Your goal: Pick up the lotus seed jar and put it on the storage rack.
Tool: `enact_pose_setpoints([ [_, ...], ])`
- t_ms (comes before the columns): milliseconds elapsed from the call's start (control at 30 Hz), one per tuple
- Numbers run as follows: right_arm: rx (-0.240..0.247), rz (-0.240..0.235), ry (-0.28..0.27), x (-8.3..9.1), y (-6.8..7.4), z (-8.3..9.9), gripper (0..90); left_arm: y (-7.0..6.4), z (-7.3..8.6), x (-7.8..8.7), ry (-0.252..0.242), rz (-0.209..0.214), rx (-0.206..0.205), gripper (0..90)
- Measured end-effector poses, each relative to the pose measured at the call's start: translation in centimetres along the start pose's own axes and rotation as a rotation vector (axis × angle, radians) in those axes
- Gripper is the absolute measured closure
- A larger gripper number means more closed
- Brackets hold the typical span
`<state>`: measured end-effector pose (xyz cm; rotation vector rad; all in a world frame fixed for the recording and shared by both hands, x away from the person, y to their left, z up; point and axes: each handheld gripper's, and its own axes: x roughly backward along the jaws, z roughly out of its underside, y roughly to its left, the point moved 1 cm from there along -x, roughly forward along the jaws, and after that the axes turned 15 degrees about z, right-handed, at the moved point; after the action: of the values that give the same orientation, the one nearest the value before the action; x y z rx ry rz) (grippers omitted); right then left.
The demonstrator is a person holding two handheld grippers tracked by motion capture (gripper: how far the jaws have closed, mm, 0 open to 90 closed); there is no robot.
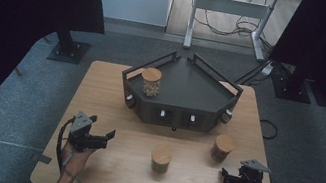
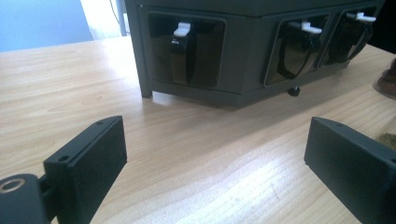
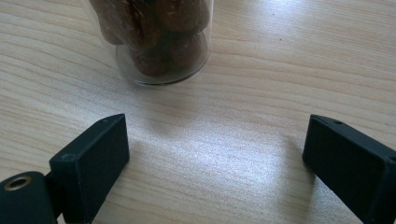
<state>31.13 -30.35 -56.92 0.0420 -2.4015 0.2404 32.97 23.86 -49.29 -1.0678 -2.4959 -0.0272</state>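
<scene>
A dark angled stand (image 1: 187, 88) sits at the table's far middle, with black knobs (image 2: 184, 51) in recesses along its front. One wood-lidded glass jar (image 1: 150, 81) stands on its left part. Two more jars rest on the table, one in the middle (image 1: 161, 158) and one to the right (image 1: 223, 148). My left gripper (image 1: 104, 138) is open near the front left, facing the stand with bare wood between its jaws (image 2: 215, 158). My right gripper (image 1: 227, 176) is open at the front right, empty. A jar of brown nuts (image 3: 154, 37) stands just beyond its jaws (image 3: 215, 158).
The wooden table (image 1: 101, 85) stands on grey carpet. Black curtains hang at both sides, and a desk frame (image 1: 231, 12) with cables is behind. Bare wood lies between the grippers and the stand. Part of a jar (image 2: 386, 81) shows at the right edge of the left gripper view.
</scene>
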Motion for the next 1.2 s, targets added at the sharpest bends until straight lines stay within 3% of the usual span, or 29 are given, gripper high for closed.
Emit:
enact_pose_setpoints([
  [1200, 0.000, 0.000, 0.000, 0.0, 0.0, 0.0, 6.5, -0.1, 3.3, 0.2, 0.057, -0.002, 0.047, 5.5],
])
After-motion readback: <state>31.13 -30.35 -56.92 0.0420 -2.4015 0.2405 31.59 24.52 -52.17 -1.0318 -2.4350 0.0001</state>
